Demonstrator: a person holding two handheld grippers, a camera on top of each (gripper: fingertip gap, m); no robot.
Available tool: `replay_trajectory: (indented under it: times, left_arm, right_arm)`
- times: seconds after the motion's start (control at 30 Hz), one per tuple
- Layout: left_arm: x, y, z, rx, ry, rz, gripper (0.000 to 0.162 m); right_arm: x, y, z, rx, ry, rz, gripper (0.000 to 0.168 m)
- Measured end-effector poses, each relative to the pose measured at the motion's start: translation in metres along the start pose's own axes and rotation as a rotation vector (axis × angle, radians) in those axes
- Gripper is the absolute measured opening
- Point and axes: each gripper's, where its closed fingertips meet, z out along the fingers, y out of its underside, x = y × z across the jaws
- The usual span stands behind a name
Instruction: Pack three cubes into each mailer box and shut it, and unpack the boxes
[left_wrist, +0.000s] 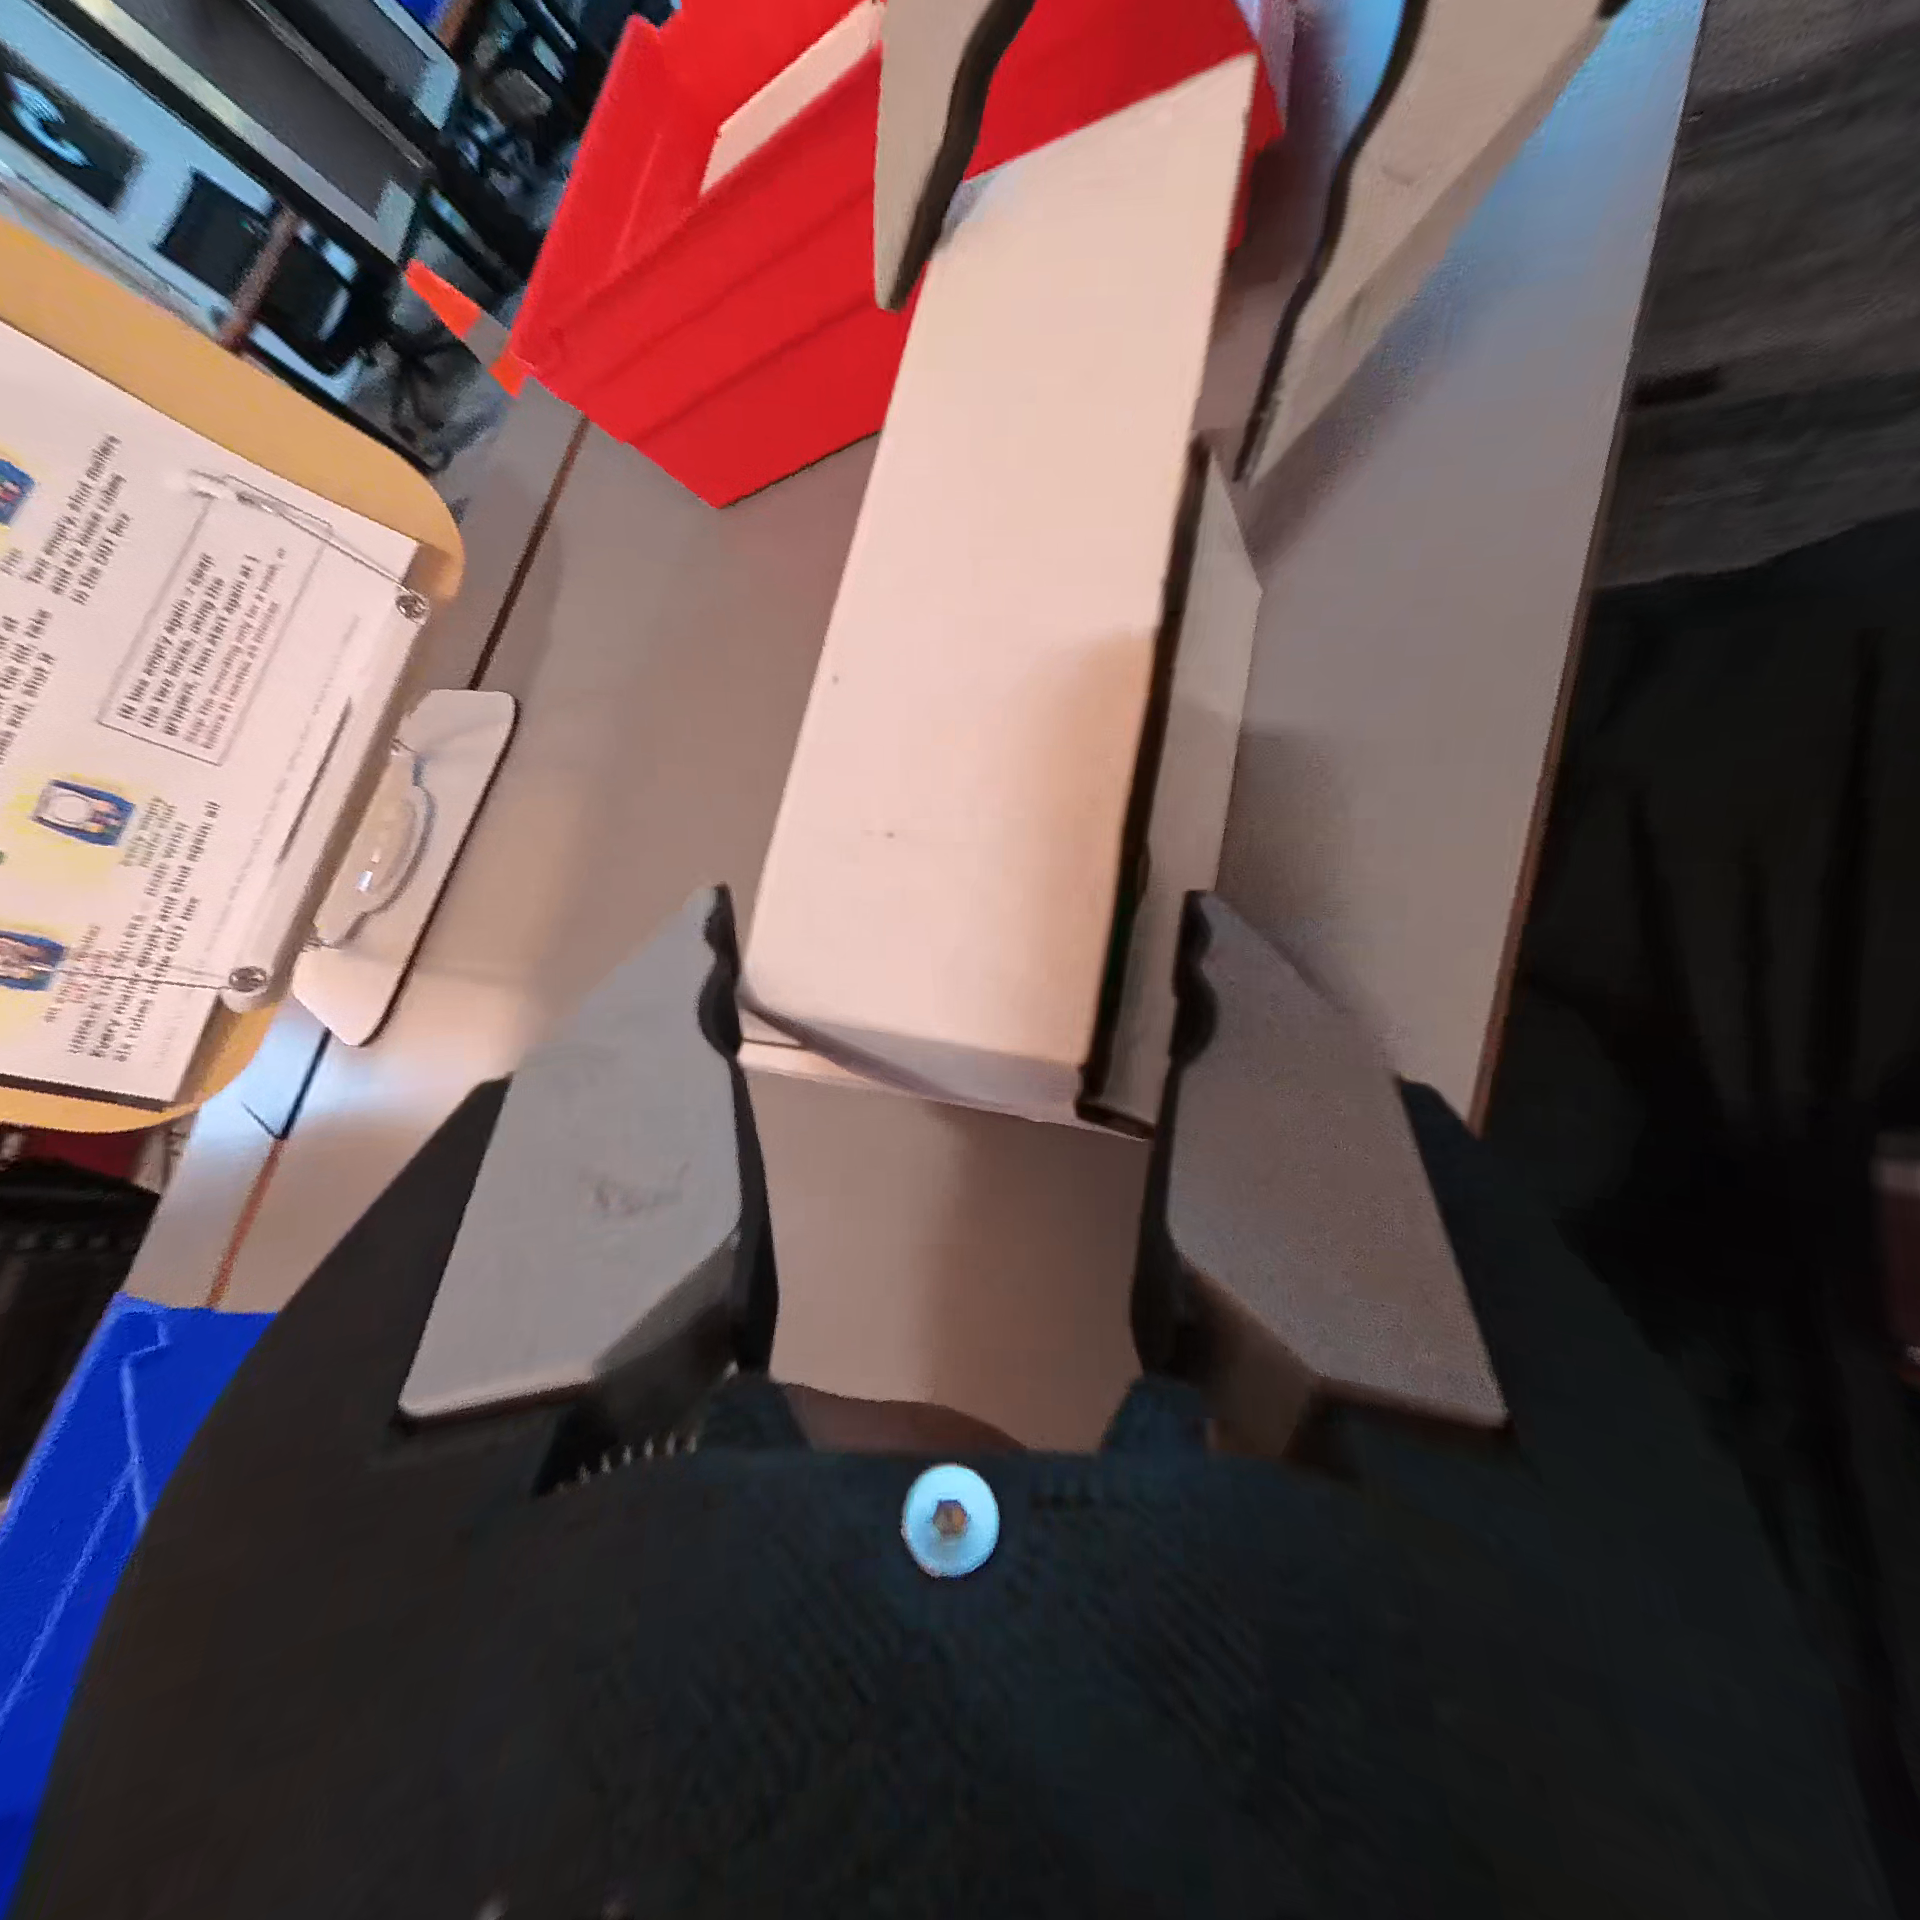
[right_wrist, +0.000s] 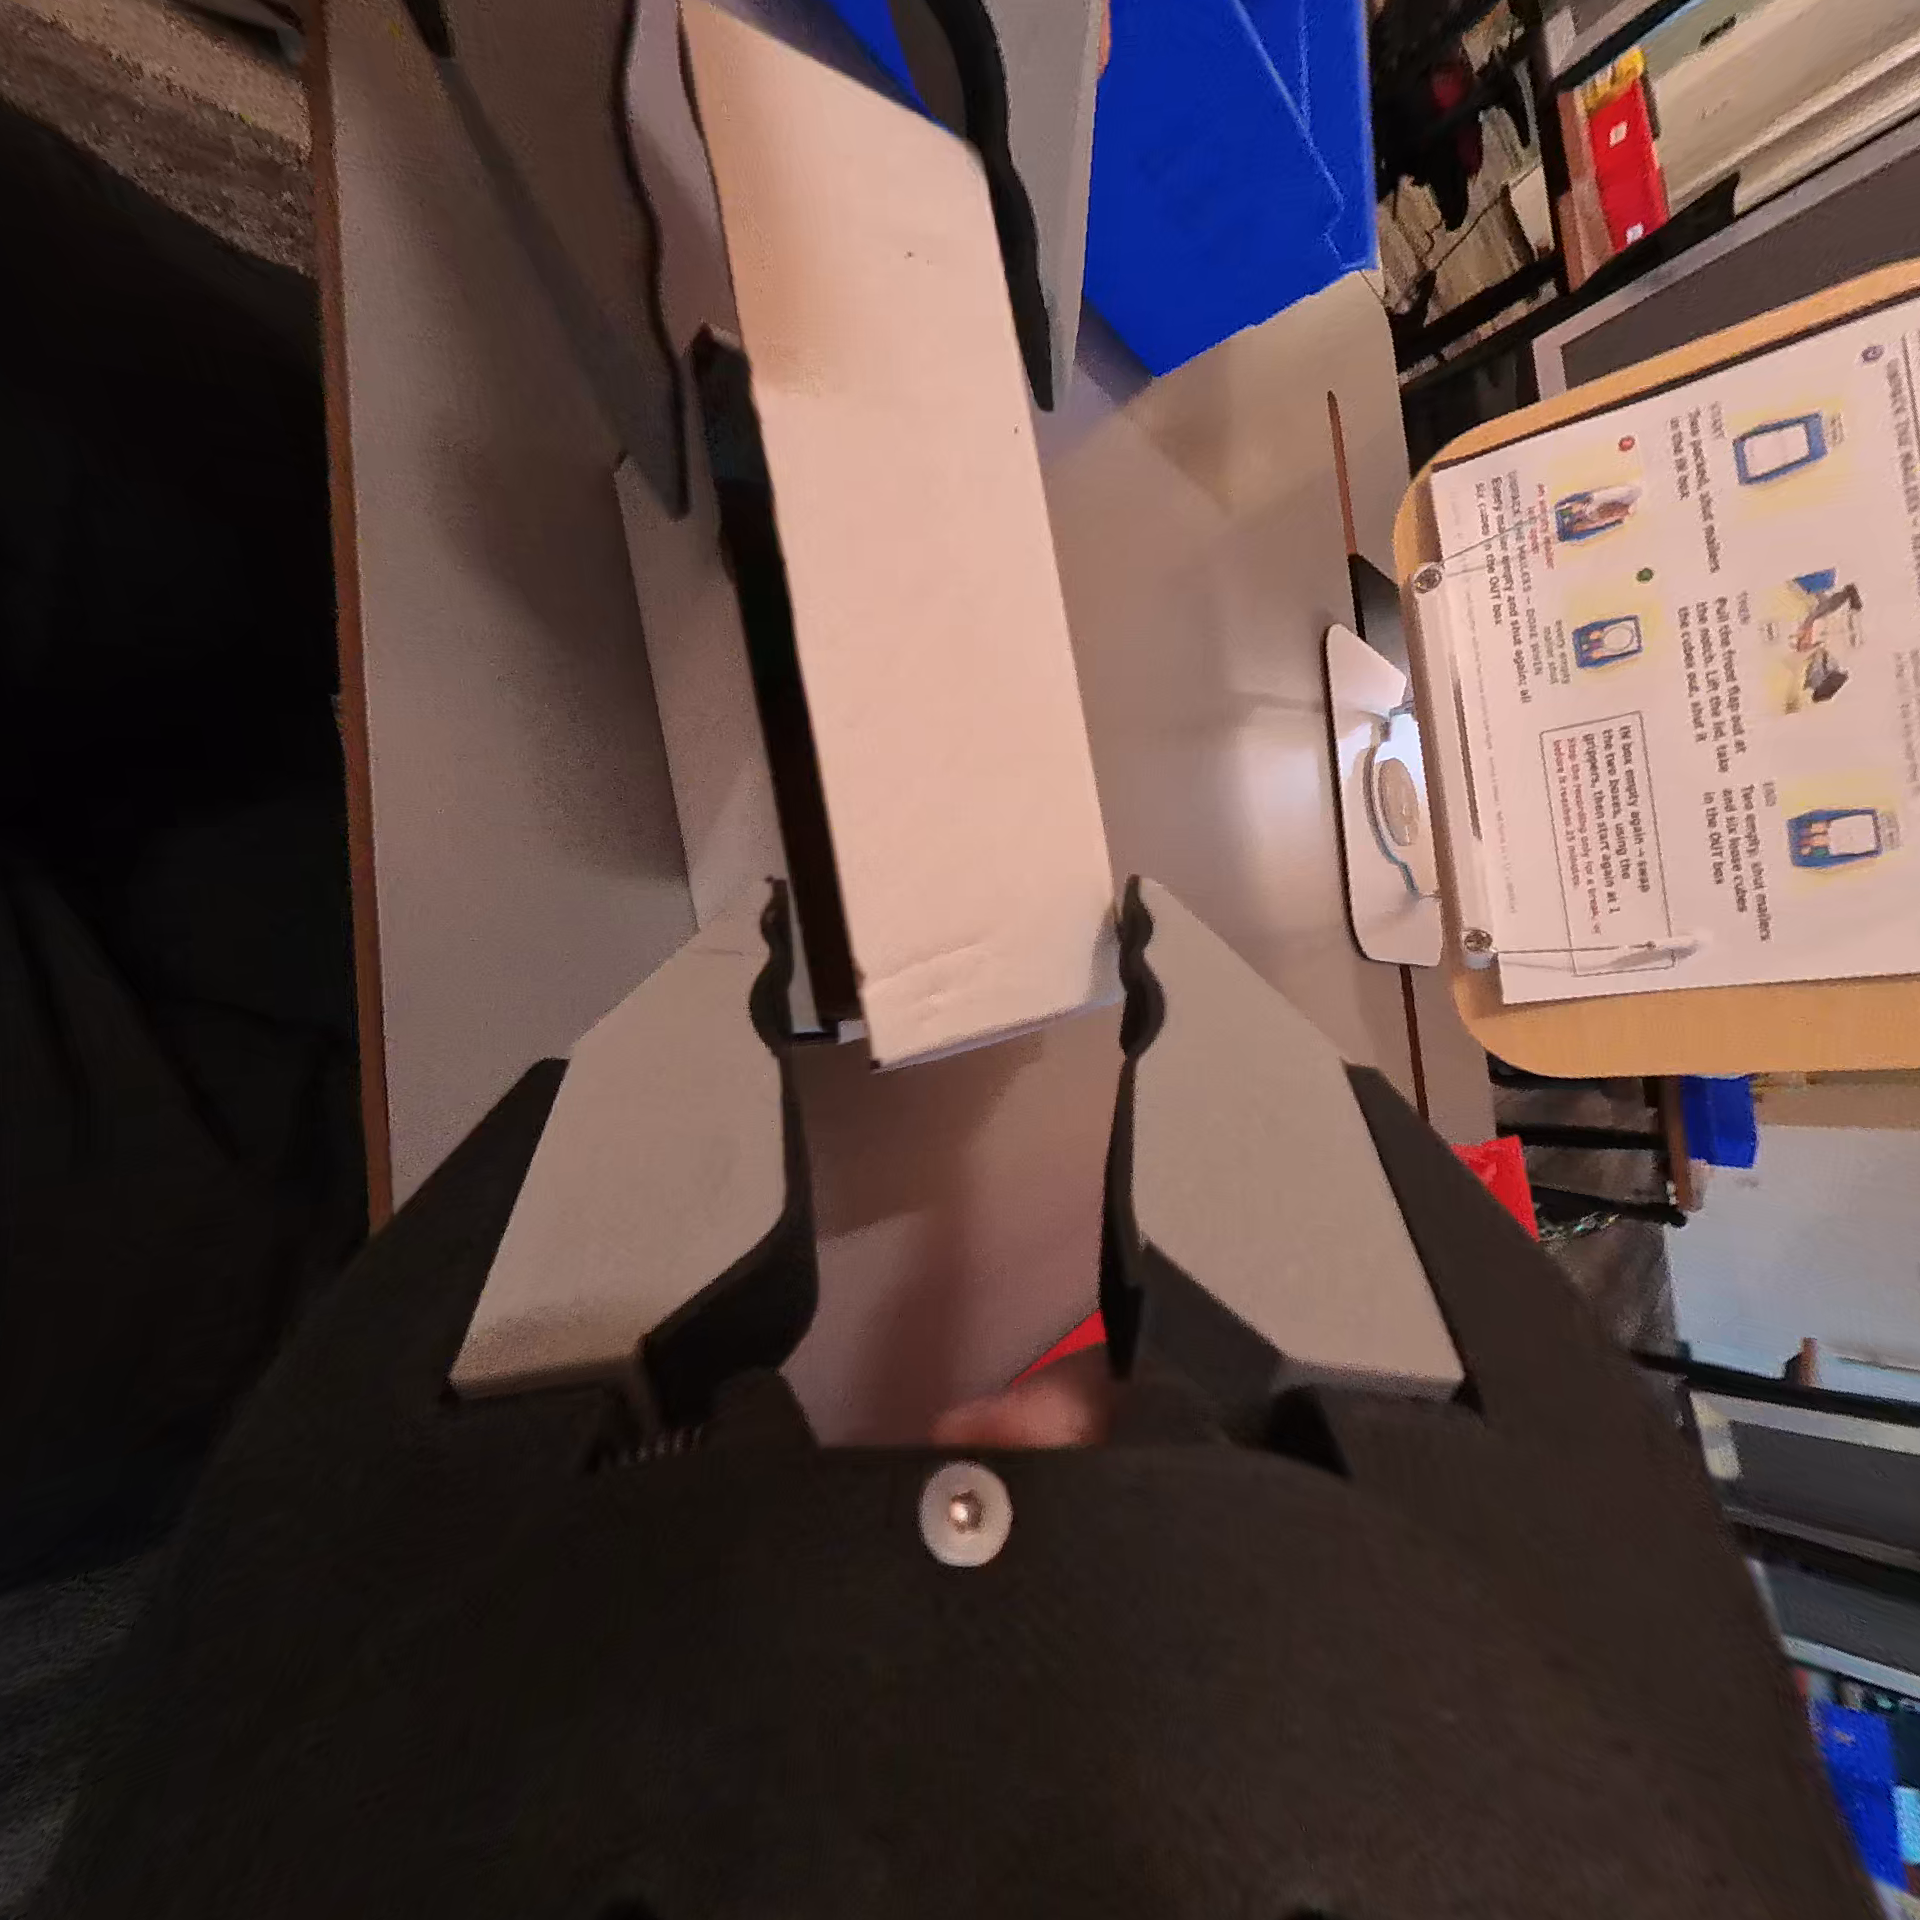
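White cardboard fills the space ahead of both your tools: a mailer box (left_wrist: 997, 644) stands on edge on the grey table (left_wrist: 665, 665), held from its two ends. Your left gripper (left_wrist: 956, 997) has its jaws spread about the width of the box's end, one fingertip at each side of it; the near corner sits right between the tips, though blur keeps you from telling whether the pads truly press on it. At the far end of the box, beyond your left tool, the other gripper's fingers (left_wrist: 925, 156) straddle the cardboard, with a red bin (left_wrist: 748, 312) behind them and to the left. A blue bin (left_wrist: 83, 1475) lies low at the left, beside the gripper body.

From your right gripper (right_wrist: 951, 966) the same mailer box (right_wrist: 914, 582) runs straight ahead, its lid gaping a dark slit along the left side. These jaws are also parted to box width, tips flanking the near end. A blue bin (right_wrist: 1216, 177) sits beyond and right of the box. Farther right, a printed instruction sheet (right_wrist: 1683, 665) rests on a tan board (right_wrist: 1558, 1029) on a white stand (right_wrist: 1371, 790).
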Motion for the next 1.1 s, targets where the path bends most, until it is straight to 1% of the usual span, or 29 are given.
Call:
replay_trajectory:
  times: [0.03,0.07,0.17,0.2,0.3,0.47,0.5,0.53,0.6,0.67,0.77,0.83,0.9,0.97,1.03,1.1]
  left_arm:
    - [0.002,0.000,0.000,0.011,-0.002,0.011,0.075]
    - [0.007,0.000,-0.001,0.021,0.011,0.014,0.071]
    - [0.024,0.007,-0.002,0.025,0.065,0.003,0.080]
    - [0.030,0.010,-0.002,0.017,0.075,0.004,0.085]
    - [0.049,0.021,0.002,-0.027,0.108,0.042,0.109]
    - [0.066,0.043,0.010,-0.134,0.074,0.225,0.133]
    - [0.069,0.048,0.011,-0.149,0.074,0.259,0.140]
    - [0.071,0.051,0.012,-0.158,0.071,0.282,0.144]
    - [0.071,0.050,0.012,-0.163,0.070,0.267,0.143]
    - [0.071,0.044,0.010,-0.158,0.095,0.188,0.140]
    - [0.072,0.040,0.009,-0.124,0.113,0.130,0.139]
    - [0.071,0.037,0.008,-0.090,0.118,0.087,0.136]
    - [0.069,0.036,0.008,-0.081,0.124,0.075,0.133]
    - [0.071,0.038,0.007,-0.092,0.142,0.093,0.137]
    - [0.074,0.038,0.006,-0.108,0.164,0.098,0.142]
    - [0.074,0.036,0.004,-0.099,0.177,0.092,0.141]
  right_arm:
    - [-0.004,0.001,0.000,-0.002,-0.003,-0.019,0.057]
    - [-0.008,0.003,0.001,-0.009,-0.013,-0.033,0.055]
    - [-0.022,0.010,0.004,-0.032,-0.053,-0.046,0.056]
    - [-0.027,0.012,0.006,-0.040,-0.066,-0.051,0.057]
    - [-0.040,0.019,0.011,-0.085,-0.095,-0.086,0.061]
    - [-0.055,0.029,0.019,-0.164,-0.100,-0.152,0.072]
    - [-0.056,0.029,0.019,-0.170,-0.098,-0.154,0.073]
    - [-0.056,0.029,0.019,-0.173,-0.100,-0.152,0.074]
    - [-0.056,0.029,0.019,-0.169,-0.106,-0.132,0.072]
    - [-0.054,0.028,0.019,-0.147,-0.108,-0.104,0.069]
    - [-0.055,0.025,0.019,-0.102,-0.122,-0.035,0.069]
    - [-0.053,0.025,0.019,-0.081,-0.115,-0.013,0.065]
    - [-0.051,0.025,0.020,-0.078,-0.095,-0.017,0.061]
    - [-0.051,0.025,0.020,-0.083,-0.094,-0.017,0.061]
    - [-0.052,0.024,0.020,-0.086,-0.102,-0.010,0.064]
    - [-0.056,0.022,0.019,-0.086,-0.134,0.034,0.077]
